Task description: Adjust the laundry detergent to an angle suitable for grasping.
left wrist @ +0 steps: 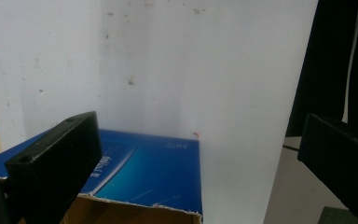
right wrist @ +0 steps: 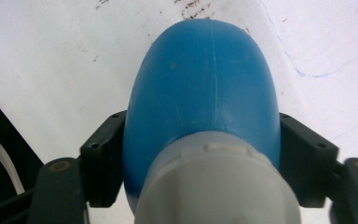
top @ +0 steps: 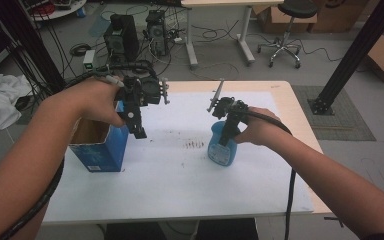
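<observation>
The white cap and blue shoulder of the spray bottle (right wrist: 205,135) sit nearest the lens in the right gripper view, between the two black jaws of the right tool (right wrist: 203,154). Both pads lie close along the bottle's flanks; whether they press on it or merely bracket it cannot be told. Judgement: the step in hand is either taking or releasing the bottle, which stands upright on the tabletop (top: 180,165) directly under this tool.

The left tool (left wrist: 200,154) holds nothing; its jaws stand wide apart, with the rim of the blue box (left wrist: 149,172) just below and between them (box top torn open, cardboard inside).

Next move, as judged: if the bottle goes to the box, a firm squeeze below the cap, then a lift clear.

The high view shows bottle (top: 222,145) and box (top: 100,150) well apart, and the left tool (top: 139,131) over the box's near corner. The gripper views add pad positions.
</observation>
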Tool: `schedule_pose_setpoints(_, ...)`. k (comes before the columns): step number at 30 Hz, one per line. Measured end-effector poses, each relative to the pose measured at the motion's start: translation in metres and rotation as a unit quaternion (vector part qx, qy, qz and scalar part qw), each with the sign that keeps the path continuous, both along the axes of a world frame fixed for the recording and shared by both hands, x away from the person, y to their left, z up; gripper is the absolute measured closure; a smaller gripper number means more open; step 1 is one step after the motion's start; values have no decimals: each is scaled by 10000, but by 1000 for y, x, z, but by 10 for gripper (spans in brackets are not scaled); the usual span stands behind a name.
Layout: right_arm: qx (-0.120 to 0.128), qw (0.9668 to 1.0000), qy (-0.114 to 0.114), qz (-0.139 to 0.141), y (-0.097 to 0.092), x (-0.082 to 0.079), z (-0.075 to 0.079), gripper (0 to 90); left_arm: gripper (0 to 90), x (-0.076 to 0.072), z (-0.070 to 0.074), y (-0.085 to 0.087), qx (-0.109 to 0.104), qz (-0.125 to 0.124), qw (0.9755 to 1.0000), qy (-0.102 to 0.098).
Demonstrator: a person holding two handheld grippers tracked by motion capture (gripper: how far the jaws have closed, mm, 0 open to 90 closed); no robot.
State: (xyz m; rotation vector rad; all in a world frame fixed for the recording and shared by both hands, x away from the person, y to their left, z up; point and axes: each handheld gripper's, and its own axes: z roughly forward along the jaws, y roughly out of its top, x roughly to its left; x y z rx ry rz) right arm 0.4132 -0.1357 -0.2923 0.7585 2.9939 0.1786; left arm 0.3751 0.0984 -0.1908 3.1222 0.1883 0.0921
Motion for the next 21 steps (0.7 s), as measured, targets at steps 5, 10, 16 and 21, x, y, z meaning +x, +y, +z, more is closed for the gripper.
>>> schedule_pose_setpoints(5, -11, 10000, -14, 19, 2, -1, 1, 244, 1, 0, -1, 1, 8, 21, 10000, -10)
schedule_pose_setpoints(10, -4, 10000, 8, 19, 2, -1, 3, 214, 1, 0, 0, 2, 28, 18, 10000, -17)
schedule_pose_setpoints(16, -69, 10000, -25, 57, 3, -1, 5, 173, 1, 0, -1, 3, 30, 42, 10000, -6)
schedule_pose_setpoints(21, -4, 9999, -29, 118, 3, -2, 7, 148, 1, -1, -1, 3, 44, 38, 10000, -2)
